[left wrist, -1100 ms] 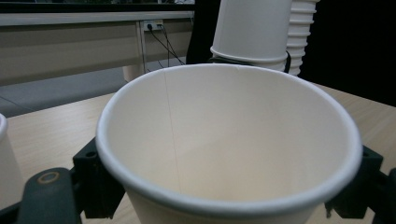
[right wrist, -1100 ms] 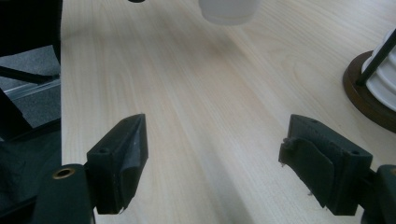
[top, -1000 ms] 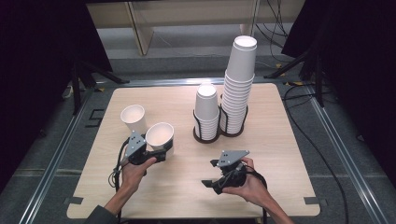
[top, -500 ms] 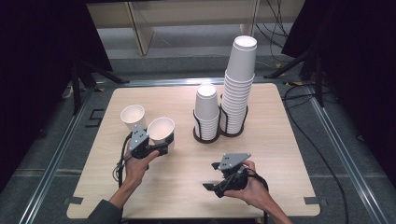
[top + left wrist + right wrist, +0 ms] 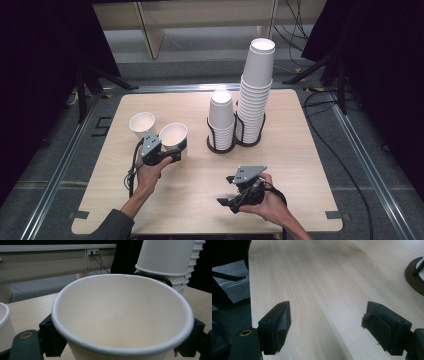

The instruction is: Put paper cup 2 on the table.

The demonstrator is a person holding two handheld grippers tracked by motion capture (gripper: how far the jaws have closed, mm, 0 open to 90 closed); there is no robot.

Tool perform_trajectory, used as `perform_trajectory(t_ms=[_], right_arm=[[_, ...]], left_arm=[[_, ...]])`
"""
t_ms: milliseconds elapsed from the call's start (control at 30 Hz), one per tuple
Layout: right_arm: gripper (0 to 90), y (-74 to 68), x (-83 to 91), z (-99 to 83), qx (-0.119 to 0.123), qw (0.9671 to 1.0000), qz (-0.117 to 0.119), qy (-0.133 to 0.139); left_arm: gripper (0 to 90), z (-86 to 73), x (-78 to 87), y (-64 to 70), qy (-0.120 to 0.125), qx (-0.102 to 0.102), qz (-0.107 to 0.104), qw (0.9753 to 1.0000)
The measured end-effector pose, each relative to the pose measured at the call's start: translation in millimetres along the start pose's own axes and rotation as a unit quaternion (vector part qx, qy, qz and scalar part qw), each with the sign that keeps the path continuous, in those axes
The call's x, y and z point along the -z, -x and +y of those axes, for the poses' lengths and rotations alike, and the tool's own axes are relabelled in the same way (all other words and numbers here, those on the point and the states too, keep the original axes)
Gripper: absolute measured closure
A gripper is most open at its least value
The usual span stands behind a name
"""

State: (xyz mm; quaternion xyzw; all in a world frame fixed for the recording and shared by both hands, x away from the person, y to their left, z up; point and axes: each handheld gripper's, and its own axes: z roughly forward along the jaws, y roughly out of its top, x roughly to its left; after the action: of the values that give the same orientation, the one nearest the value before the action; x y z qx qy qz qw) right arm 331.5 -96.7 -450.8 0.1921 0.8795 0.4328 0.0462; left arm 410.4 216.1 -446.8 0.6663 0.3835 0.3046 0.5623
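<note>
Left gripper (image 5: 167,150) clamps a paper cup (image 5: 173,137) left of frame centre: light, thin-walled, crushable, so best gripped gently below the rim. Right gripper (image 5: 240,192) idles open, lower centre.

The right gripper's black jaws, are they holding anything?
No, the right gripper stands open with bare light wooden table between its jaws.
</note>
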Motion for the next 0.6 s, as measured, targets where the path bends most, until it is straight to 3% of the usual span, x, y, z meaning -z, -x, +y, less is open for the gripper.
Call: perform_trajectory(t_ms=[300, 600], right_arm=[[22.2, 0.6, 0.5, 0.1, -0.003, 1.0, 0.001, -0.002], [22.2, 1.2, 0.9, -0.2, -0.003, 1.0, 0.002, 0.002]], left_arm=[[16.4, 2.9, -12.0, -0.2, -0.001, -0.007, 0.008, 0.9999], [16.5, 4.1, -24.3, -5.7, 0.002, -0.001, 0.022, 0.9998]])
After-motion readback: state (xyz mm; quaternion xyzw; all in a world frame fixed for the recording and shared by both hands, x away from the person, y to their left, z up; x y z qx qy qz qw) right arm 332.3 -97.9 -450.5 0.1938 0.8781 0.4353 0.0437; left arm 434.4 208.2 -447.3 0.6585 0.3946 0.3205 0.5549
